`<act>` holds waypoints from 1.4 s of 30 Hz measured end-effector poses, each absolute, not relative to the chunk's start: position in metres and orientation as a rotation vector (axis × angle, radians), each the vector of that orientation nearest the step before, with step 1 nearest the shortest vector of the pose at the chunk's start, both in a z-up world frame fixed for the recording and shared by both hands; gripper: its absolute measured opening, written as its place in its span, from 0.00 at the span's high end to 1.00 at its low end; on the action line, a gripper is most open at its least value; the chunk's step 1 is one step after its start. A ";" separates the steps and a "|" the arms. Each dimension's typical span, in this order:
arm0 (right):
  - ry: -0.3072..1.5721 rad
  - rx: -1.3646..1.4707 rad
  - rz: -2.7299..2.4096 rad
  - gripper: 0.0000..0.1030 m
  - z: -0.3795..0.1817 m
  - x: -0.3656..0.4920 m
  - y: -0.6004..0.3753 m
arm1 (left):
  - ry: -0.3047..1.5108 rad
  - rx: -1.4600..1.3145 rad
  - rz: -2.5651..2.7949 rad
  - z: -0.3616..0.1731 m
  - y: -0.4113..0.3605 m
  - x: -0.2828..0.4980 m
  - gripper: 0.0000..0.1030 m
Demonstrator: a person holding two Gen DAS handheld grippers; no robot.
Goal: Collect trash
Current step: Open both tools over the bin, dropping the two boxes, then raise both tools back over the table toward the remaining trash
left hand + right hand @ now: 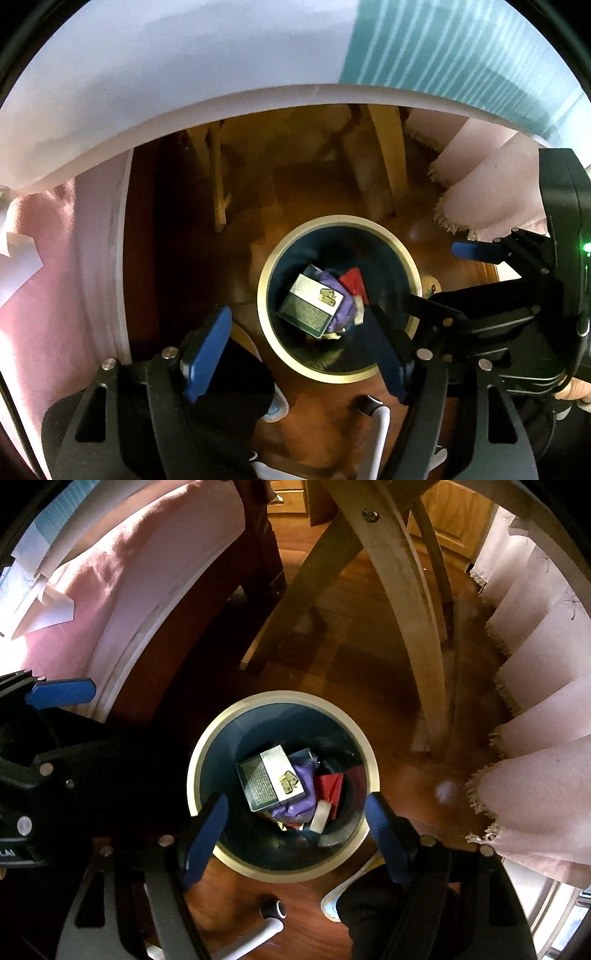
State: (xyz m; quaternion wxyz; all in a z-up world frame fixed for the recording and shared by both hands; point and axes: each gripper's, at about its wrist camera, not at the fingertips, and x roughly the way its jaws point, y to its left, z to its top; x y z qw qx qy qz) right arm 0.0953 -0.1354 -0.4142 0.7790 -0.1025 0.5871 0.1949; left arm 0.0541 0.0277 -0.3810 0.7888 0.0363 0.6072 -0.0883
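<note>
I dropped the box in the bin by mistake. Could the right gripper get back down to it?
Probably yes: the right gripper hangs open above the bin, and the box lies on top of the trash, uncovered. The bin wall may crowd the fingers.

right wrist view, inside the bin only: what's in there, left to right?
In the bin: box → purple wrapper → small pale block → red paper. The scraps underneath are too dark to place in order.
</note>
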 end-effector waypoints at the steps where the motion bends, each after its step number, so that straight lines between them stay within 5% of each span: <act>1: 1.267 -0.218 0.418 0.25 -0.413 0.095 -0.136 | 1.303 0.081 -0.189 -0.380 0.028 0.054 0.30; 25: 1.267 -0.029 0.142 0.25 -0.367 0.063 -0.162 | 1.167 -0.041 -0.184 -0.345 0.058 0.046 0.30; 42: 0.933 -0.163 0.190 0.25 -0.247 0.027 -0.141 | 0.828 0.160 -0.233 -0.236 0.046 -0.004 0.30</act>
